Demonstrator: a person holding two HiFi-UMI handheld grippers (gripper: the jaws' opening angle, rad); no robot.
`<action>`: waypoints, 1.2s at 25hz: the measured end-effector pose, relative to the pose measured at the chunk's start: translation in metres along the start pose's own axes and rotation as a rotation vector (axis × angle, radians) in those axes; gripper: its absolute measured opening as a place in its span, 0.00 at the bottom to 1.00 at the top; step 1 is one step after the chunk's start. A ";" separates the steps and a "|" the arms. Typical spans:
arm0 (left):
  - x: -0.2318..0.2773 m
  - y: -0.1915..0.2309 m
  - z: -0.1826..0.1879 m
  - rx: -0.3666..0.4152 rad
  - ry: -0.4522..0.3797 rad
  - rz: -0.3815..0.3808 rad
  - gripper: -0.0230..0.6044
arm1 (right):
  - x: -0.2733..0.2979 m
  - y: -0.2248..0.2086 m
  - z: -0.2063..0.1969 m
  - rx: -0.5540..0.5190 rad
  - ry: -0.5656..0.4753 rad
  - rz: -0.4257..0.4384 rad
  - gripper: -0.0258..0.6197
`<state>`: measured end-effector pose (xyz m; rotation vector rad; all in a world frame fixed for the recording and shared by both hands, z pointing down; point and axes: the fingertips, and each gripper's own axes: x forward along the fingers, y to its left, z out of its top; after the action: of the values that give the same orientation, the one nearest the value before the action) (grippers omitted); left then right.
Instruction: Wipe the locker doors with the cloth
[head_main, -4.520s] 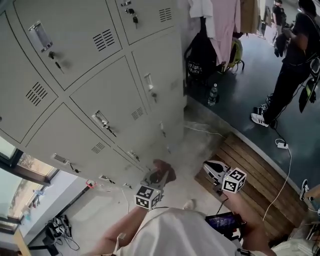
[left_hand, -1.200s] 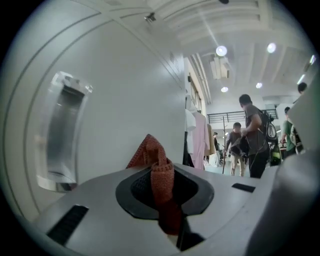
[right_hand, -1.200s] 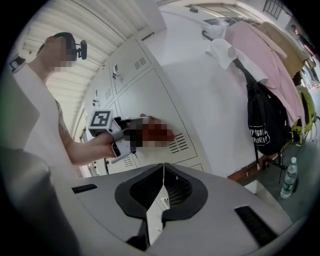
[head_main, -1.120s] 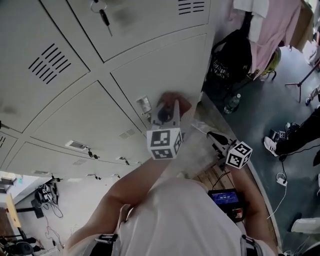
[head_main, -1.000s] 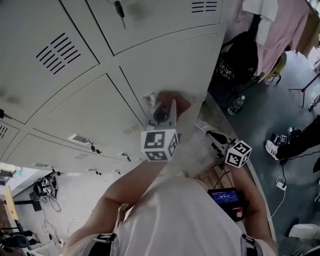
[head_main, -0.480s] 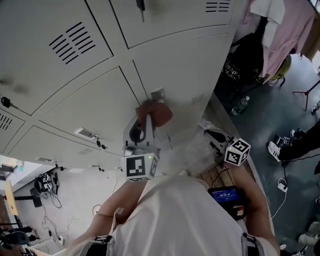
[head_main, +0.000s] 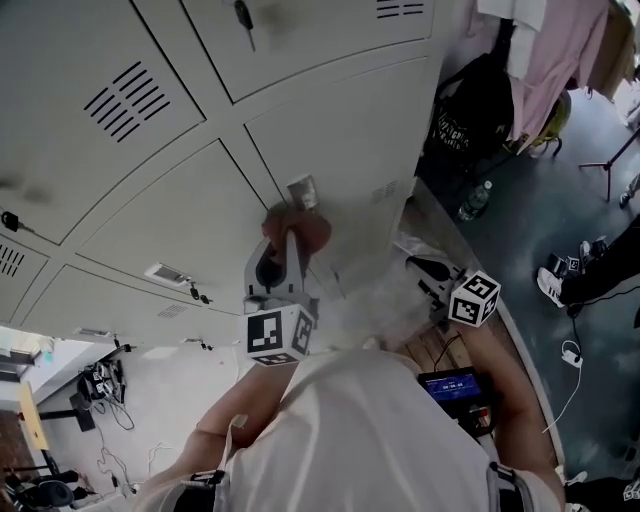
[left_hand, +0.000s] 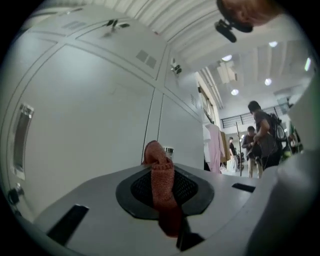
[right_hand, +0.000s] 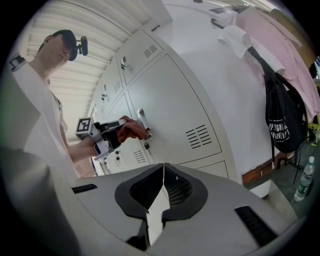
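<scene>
Fingers (left_hand: 142, 191) of left gripper (head_main: 292, 242) pinched one red cloth (left_hand: 162, 182) against locker door (head_main: 180, 215). Right gripper's (right_hand: 163, 170) pressed together, empty. One bottle (right_hand: 304, 181), missing from left gripper view.

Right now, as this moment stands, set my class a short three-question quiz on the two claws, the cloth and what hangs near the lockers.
1. True or false: the left claw is shut on the cloth.
2. Pick one. The right claw is: A) open around a bottle; B) shut with nothing in it; C) holding the cloth.
3. Short answer: what colour is the bag hanging to the right of the lockers?

Key: 1 true; 2 B; 3 black.
</scene>
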<state>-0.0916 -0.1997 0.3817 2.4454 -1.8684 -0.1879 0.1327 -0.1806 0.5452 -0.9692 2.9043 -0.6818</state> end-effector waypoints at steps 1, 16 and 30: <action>-0.005 0.004 -0.001 0.052 -0.006 0.007 0.10 | -0.002 0.000 0.000 0.000 -0.002 -0.001 0.07; 0.042 -0.014 -0.005 0.166 -0.017 0.011 0.10 | -0.012 -0.008 -0.003 0.015 0.000 -0.030 0.07; 0.134 -0.119 -0.010 0.235 0.031 -0.226 0.10 | -0.018 -0.019 0.005 0.012 -0.049 -0.057 0.07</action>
<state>0.0586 -0.2973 0.3696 2.7961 -1.6843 0.0639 0.1590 -0.1855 0.5456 -1.0563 2.8371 -0.6681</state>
